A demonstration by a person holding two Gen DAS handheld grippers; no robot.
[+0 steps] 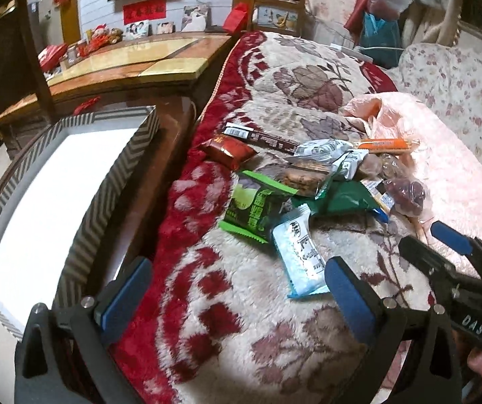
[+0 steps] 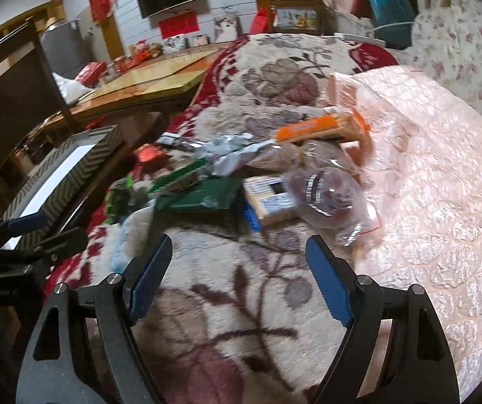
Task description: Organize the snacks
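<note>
A pile of wrapped snacks lies on a red and cream floral blanket (image 1: pixel 241 320): a light blue packet (image 1: pixel 300 256), a green packet (image 1: pixel 252 208), a red packet (image 1: pixel 229 149), a dark green packet (image 1: pixel 345 198), an orange bar (image 1: pixel 384 143) and a clear bag of dark red fruit (image 1: pixel 406 193). A white tray with a zigzag rim (image 1: pixel 116 175) stands to the left. My left gripper (image 1: pixel 239 281) is open and empty, just short of the blue packet. My right gripper (image 2: pixel 239 256) is open and empty, short of the clear bag (image 2: pixel 328 193). It also shows in the left wrist view (image 1: pixel 433 235).
A pink plastic bag (image 2: pixel 426 168) lies spread to the right of the pile. A wooden table (image 1: pixel 133 60) with red boxes stands behind the tray. A flowered sofa cover (image 1: pixel 459 77) is at the back right.
</note>
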